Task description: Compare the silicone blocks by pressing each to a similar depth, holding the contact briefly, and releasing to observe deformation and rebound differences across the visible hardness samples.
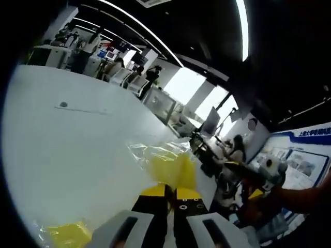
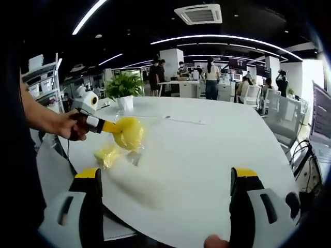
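Both jaws of the left gripper (image 1: 173, 192) pinch a bagged yellow silicone block (image 1: 173, 170) (lifted off the white table (image 1: 77, 150)); right gripper (image 2: 165, 178) gapes wide, holding nothing.

White table (image 2: 207, 144) across the centre of the right gripper view. Yellow silicone block (image 2: 128, 133) in clear, glossy wrapping at centre left; a paler yellow block (image 2: 107, 154) just below it. Right gripper (image 2: 168, 194) at the bottom: grey bodies, black jaws, yellow tips. Green plant (image 2: 124, 85) in a white pot, upper left.

In the left gripper view, left gripper (image 1: 175, 195) at bottom centre: black jaws, yellow tips.
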